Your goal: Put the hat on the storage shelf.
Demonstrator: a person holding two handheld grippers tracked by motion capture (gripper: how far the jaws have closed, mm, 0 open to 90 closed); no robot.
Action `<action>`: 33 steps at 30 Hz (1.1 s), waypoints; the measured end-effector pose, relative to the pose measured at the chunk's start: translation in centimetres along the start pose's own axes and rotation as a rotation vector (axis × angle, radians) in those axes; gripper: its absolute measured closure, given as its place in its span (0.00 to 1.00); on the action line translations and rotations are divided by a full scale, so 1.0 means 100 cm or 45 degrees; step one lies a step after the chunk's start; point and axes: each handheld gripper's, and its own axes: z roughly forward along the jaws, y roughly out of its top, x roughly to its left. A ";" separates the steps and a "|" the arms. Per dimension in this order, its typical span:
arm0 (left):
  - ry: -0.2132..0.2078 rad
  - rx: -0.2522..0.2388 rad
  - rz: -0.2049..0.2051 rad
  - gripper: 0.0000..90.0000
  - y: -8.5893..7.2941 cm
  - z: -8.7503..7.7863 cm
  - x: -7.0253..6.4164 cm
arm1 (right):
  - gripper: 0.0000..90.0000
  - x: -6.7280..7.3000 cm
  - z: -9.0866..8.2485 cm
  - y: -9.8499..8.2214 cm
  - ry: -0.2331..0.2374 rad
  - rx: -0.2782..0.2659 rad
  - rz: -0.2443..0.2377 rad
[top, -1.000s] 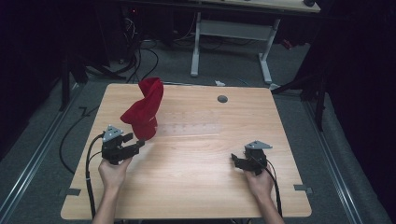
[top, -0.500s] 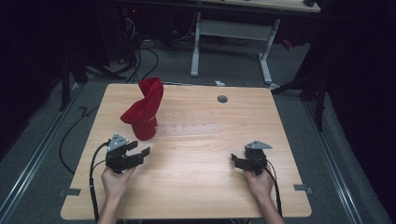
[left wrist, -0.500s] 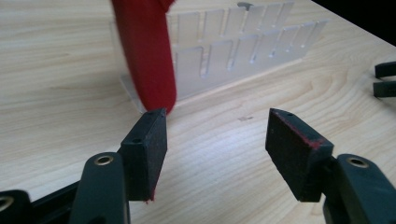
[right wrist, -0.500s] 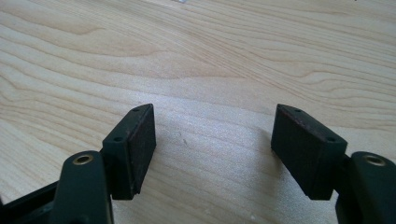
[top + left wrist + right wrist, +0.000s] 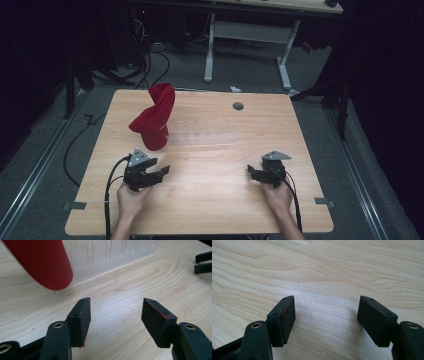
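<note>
— The left gripper [image 5: 162, 171] pulled back from the red cloth [image 5: 152, 120], which stands on a clear rack [image 5: 200, 132] on the surface [image 5: 210, 200].

— Up close, its jaws gape, empty. The right gripper [image 5: 325, 315] too. Letting go looks done; next, maybe another grab.

A light wooden table [image 5: 210, 200] with visible grain stands on a grey floor [image 5: 60, 140]. A small round grey grommet [image 5: 238, 106] sits in the tabletop, well ahead of the grippers. Beyond the table's far edge stands a white metal desk frame [image 5: 247, 35], with dark cables [image 5: 150, 60] trailing on the floor to its left. Black drapes [image 5: 385, 75] close in both sides, leaving the room dim
</note>
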 end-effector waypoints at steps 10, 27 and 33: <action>0.008 0.027 -0.007 0.44 -0.016 0.010 -0.004 | 0.34 0.000 0.000 0.000 0.000 0.000 0.000; 0.117 0.083 0.096 0.41 -0.043 0.032 -0.001 | 0.34 0.000 0.000 0.000 0.000 0.000 -0.001; 0.143 0.050 0.130 0.41 -0.046 0.034 0.001 | 0.34 0.000 0.000 0.000 0.000 0.000 -0.001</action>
